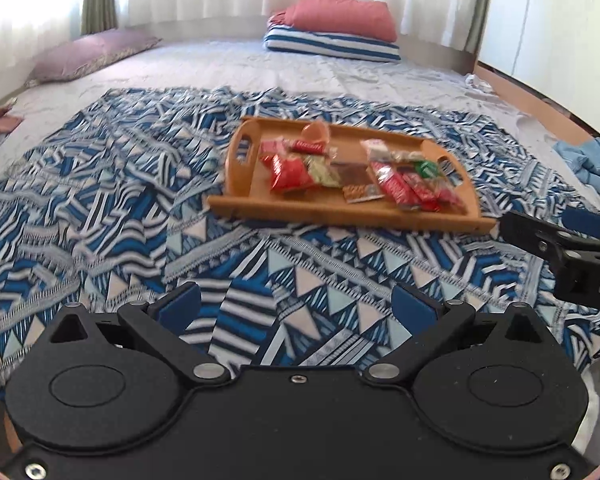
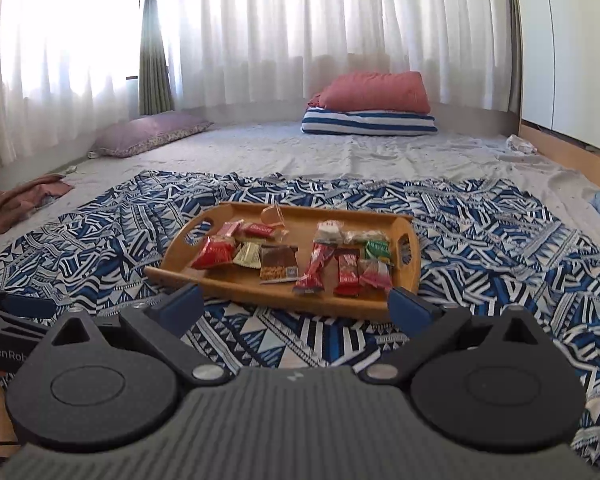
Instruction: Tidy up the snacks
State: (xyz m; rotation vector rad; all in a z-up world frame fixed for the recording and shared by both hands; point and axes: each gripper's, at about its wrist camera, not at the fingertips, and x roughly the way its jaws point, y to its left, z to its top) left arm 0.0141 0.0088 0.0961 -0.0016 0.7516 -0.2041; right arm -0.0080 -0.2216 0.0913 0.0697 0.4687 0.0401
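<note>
Both my grippers, left (image 1: 296, 308) and right (image 2: 296, 304), hang with jaws apart over the patterned cloth (image 2: 480, 264), holding nothing. Ahead of them the snacks (image 2: 296, 254) lie on the tray (image 2: 260, 286), nearer my right one.

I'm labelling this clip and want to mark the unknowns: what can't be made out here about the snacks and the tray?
- Wrapper text: too small and blurred on the snack packets in both views.
- Clear orange item at the tray's far side: too small to identify.
- Wooden tray, near right corner: hidden by the right claw finger, right wrist view.
- Right claw in left wrist view: cut off by the frame edge.
</note>
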